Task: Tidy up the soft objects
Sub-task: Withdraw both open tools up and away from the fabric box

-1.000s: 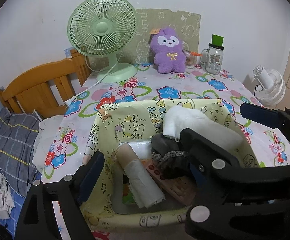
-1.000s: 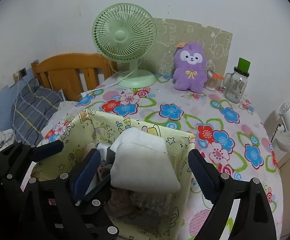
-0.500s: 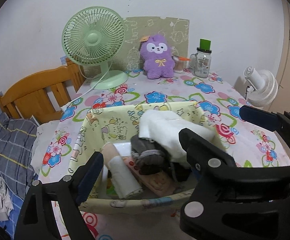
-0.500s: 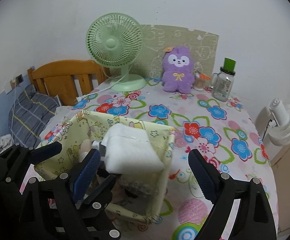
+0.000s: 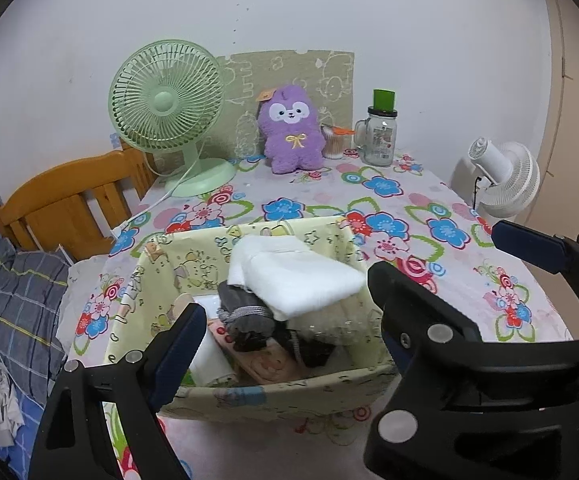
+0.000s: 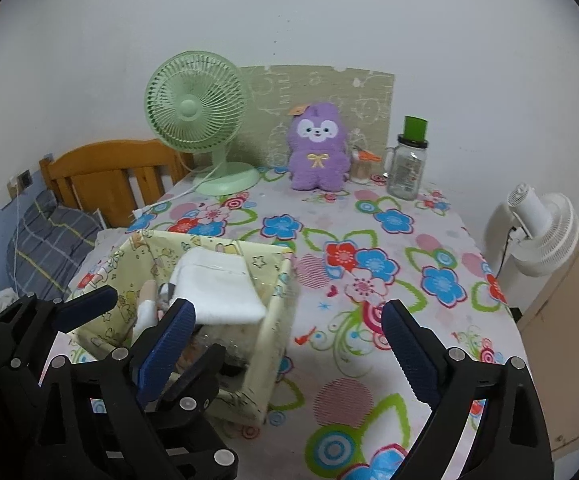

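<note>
A yellow fabric basket (image 5: pixel 249 398) (image 6: pixel 275 312) stands on the flowered table. A folded white towel (image 5: pixel 297 276) (image 6: pixel 217 286) lies on top of its contents, over dark grey socks (image 5: pixel 245 316) and a white roll (image 5: pixel 209 360). A purple plush toy (image 5: pixel 291 128) (image 6: pixel 319 148) sits upright at the back of the table. My left gripper (image 5: pixel 285 344) is open and empty, held back in front of the basket. My right gripper (image 6: pixel 285 344) is open and empty, just right of the basket; its finger crosses the left wrist view (image 5: pixel 417 308).
A green desk fan (image 5: pixel 167 108) (image 6: pixel 195 104) stands back left. A glass jar with a green lid (image 5: pixel 381 132) (image 6: pixel 409 160) and a small cup (image 6: pixel 361 168) stand back right. A white fan (image 6: pixel 541 228) is off the table's right edge. A wooden bed frame (image 5: pixel 69 204) is left.
Both grippers have drawn back and up from the basket, which now looks smaller and farther. The white towel stays on top of the basket's contents.
</note>
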`<state>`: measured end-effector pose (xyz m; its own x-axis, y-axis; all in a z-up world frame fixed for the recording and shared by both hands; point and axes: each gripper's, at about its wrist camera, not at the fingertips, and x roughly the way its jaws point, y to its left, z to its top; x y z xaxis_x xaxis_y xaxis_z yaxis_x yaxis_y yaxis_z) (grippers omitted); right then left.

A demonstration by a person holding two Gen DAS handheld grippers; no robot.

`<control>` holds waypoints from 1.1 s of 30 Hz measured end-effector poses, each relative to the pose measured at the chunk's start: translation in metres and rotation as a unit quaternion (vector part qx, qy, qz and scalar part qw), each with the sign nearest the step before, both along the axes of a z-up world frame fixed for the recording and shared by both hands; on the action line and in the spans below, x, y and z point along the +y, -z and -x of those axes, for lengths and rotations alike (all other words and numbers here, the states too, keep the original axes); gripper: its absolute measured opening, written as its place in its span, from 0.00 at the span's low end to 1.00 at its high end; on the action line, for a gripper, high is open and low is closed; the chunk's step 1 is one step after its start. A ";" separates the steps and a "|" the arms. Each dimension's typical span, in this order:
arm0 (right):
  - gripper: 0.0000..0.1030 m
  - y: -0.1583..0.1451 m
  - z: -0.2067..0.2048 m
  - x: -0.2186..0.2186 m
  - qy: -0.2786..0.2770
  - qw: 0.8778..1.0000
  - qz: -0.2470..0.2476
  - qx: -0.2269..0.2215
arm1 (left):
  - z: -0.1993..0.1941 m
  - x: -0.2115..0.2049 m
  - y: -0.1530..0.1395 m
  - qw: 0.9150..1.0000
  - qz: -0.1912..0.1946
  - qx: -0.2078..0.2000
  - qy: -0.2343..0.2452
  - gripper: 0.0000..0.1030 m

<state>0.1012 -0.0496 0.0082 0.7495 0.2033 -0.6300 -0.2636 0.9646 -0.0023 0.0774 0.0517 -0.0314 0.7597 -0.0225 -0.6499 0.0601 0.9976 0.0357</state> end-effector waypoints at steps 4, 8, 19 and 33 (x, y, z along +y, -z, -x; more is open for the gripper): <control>0.94 -0.002 0.006 -0.011 0.011 1.000 -0.001 -0.005 | 0.005 -0.010 -0.002 1.000 0.003 -0.002 0.004 0.88; 0.96 -0.003 0.012 -0.024 0.024 1.000 -0.006 -0.008 | 0.011 -0.019 -0.005 1.000 0.006 -0.009 0.005 0.88; 0.96 -0.011 0.027 -0.061 0.050 0.998 -0.020 -0.018 | 0.026 -0.049 -0.015 0.999 -0.004 -0.031 0.014 0.95; 0.98 -0.020 0.051 -0.101 0.075 0.996 -0.017 -0.045 | 0.046 -0.076 -0.023 0.998 -0.008 -0.054 0.014 0.99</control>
<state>0.0499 -0.1505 0.0284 0.8261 0.1044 -0.5538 -0.1159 0.9932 0.0143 0.0311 -0.0246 -0.0083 0.8246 -0.0348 -0.5647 0.0827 0.9948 0.0596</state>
